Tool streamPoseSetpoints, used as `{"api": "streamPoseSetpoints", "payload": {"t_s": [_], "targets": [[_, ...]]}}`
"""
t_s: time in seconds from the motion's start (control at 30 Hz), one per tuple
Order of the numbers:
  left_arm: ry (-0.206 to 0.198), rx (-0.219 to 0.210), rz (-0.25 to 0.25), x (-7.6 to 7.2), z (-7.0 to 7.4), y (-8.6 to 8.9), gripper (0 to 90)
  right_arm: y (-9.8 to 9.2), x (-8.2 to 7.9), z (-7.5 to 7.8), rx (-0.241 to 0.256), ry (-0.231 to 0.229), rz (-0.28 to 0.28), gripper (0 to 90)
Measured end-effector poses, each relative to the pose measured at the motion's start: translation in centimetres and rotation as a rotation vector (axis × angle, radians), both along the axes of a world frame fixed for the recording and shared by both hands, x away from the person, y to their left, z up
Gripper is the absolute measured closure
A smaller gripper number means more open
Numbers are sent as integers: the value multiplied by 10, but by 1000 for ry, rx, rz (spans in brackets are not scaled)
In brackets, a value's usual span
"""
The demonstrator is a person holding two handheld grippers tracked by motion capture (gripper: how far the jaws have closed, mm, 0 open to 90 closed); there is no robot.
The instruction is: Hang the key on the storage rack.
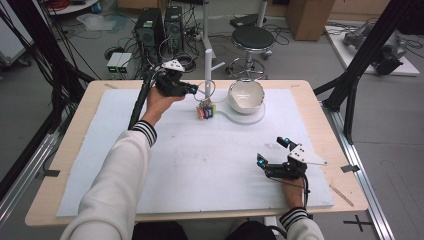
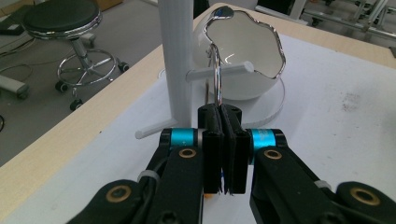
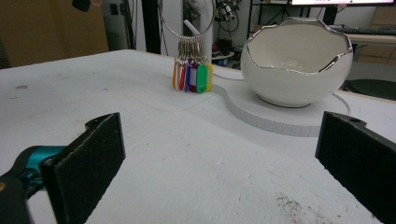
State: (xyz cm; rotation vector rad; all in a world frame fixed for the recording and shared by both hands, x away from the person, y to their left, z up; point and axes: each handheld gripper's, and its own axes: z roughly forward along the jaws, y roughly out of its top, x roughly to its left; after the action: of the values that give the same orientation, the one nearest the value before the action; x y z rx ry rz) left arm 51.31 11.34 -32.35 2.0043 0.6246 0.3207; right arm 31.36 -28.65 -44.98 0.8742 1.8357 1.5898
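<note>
The left claw is pressed together on the metal ring of a bunch of key tags, holding it at the white stand near the far edge of the desk. The ring sits against one of the stand's short pegs, and whether it already hangs there or is only held against it is hard to tell. To do this well, the grip probably needs to stay firm on the ring's lower arc while the ring's top passes fully over the peg tip, and release only once the peg carries the weight.

The right claw is spread wide and idle, low over the desk's near right part.

The left gripper view gives the ring-to-peg contact up close, with the bowl just behind. The right gripper view shows the coloured tags dangling just above the white mat.
</note>
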Motion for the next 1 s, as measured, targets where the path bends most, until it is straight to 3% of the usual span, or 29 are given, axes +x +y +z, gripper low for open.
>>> {"api": "streamPoseSetpoints", "payload": {"t_s": [0.57,0.67,0.8,0.83,0.87,1.0], "targets": [[6,16,32,7,-15,-6,863,0,0,0,5,4,-2,9],[-16,10,38,6,-14,-7,849,0,0,0,4,3,-1,9],[-62,40,22,1,-13,-7,708,0,1,0,1,7,-1,9],[-78,47,26,-2,-13,-8,621,0,1,0,-2,3,1,9],[-94,57,31,-4,-13,-7,621,0,1,0,-2,3,1,9],[-107,64,68,-18,-12,-2,439,0,1,0,-9,-1,-2,9]]}}
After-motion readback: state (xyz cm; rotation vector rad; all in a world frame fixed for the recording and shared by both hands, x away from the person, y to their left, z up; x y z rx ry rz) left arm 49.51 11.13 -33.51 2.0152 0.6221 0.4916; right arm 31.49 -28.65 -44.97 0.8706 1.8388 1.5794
